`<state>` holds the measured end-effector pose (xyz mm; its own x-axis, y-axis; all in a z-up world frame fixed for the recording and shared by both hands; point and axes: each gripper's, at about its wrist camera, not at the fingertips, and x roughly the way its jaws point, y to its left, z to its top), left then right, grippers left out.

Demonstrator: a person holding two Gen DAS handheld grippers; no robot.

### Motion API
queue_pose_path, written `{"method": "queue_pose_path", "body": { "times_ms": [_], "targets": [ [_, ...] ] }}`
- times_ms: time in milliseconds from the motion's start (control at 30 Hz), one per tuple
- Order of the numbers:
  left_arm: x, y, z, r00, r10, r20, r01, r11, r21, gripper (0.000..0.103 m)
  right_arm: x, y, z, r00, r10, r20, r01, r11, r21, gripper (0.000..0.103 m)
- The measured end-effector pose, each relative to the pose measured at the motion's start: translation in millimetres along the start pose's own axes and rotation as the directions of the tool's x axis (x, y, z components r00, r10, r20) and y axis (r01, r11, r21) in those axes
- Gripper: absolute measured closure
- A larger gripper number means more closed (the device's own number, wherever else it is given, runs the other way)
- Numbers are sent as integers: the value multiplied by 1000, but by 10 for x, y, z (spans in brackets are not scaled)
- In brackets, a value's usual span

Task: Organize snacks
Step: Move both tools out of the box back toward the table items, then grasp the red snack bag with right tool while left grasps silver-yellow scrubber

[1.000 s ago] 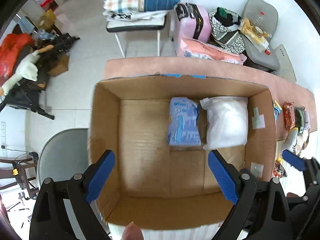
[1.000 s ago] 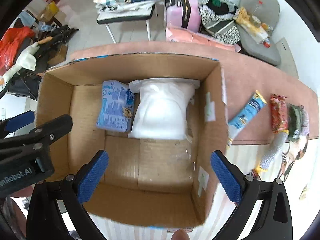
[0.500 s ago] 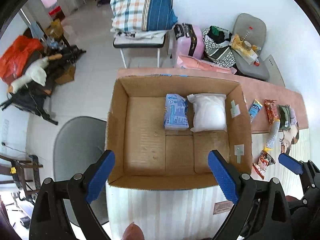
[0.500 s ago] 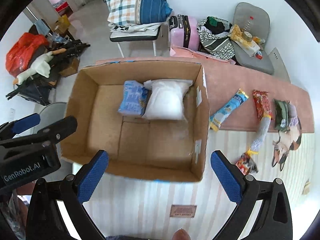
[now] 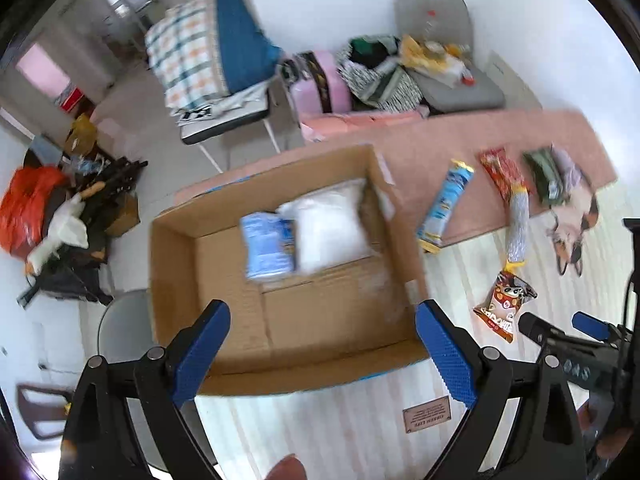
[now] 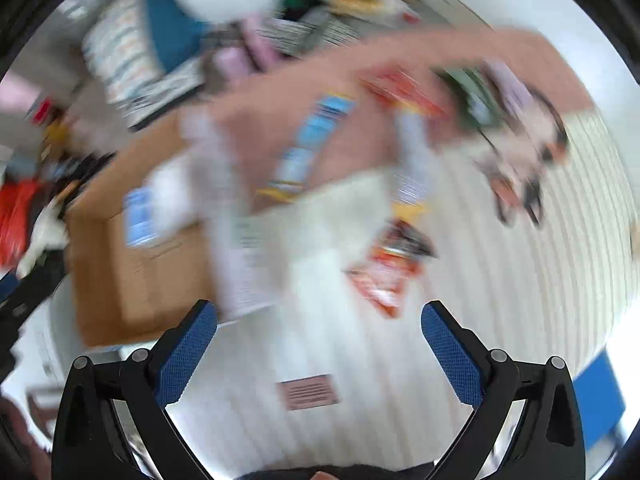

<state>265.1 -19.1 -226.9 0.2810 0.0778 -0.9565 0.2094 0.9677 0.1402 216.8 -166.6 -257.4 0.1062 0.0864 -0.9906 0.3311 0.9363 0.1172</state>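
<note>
An open cardboard box [image 5: 176,280] stands on the striped tablecloth; inside lie a blue packet [image 5: 266,250] and a white bag [image 5: 330,230]. My left gripper [image 5: 322,346] hovers open above the box's near edge, holding nothing. To the box's right lie a blue stick pack [image 5: 446,204], a red packet [image 5: 502,172], a silver tube pack [image 5: 518,232] and a brown-red snack bag [image 5: 504,306]. My right gripper [image 6: 318,344] is open and empty; its view is blurred, with the brown-red snack bag [image 6: 390,268] just ahead and the box [image 6: 132,280] at left.
A pink cloth [image 5: 460,140] covers the table's far part, with a dark green packet [image 5: 546,178] on it. A cat print [image 5: 574,224] marks the tablecloth. Chairs with bedding, a pink suitcase [image 5: 320,88] and clutter stand beyond the table.
Both grippers have pulled back and up from inside the box and swung right. The right one is moving fast toward the loose snacks. Both stay open.
</note>
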Motion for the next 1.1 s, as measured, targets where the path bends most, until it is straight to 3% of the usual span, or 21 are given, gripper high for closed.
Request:
{"method": "queue_pose_path", "body": {
  "times_ms": [67,133,267,333,500,633,733,833,900,1000,1100],
  "targets": [
    [110,-229,124,1000,14,-17,-14,999,33,8,290,-373,99,998,5,-60,-1,997,77,1],
    [251,-462,266,999,10,-47,-7,998,65,8,521,-662,232,992,67,-106,-50,987,153,2],
    [619,-853,622,993,0,-115,12,994,105,8,699,-1104,597,991,102,-89,-84,978,190,2],
    [851,-1040,857,988,6,-153,13,992,123,8,716,-1256,788,992,94,-85,-78,981,177,2],
    [1343,-1368,1337,976,21,-217,11,990,142,8,757,-1476,1633,999,13,-47,-10,998,59,2],
    [1643,-1501,1551,966,42,-256,-7,990,139,8,1032,-1433,2289,995,13,-101,-16,999,-31,3],
    [1812,-1536,1614,956,41,-291,-3,991,131,8,1372,-1296,2641,984,-21,-176,1,994,-112,11],
    [1959,-1541,1637,948,48,-315,-10,993,118,8,1689,-1186,2752,966,-21,-258,-20,988,-155,17],
    [1997,-1515,1642,946,47,-321,-14,994,104,8,1820,-1129,2756,957,-58,-285,1,980,-197,35],
    [1938,-1476,1654,948,32,-317,-6,997,82,8,1751,-1056,2756,964,-97,-248,36,971,-238,53],
    [1783,-1496,1689,953,-21,-303,41,997,59,8,1552,-1196,2786,975,-56,-217,11,979,-202,55]
  ]
}}
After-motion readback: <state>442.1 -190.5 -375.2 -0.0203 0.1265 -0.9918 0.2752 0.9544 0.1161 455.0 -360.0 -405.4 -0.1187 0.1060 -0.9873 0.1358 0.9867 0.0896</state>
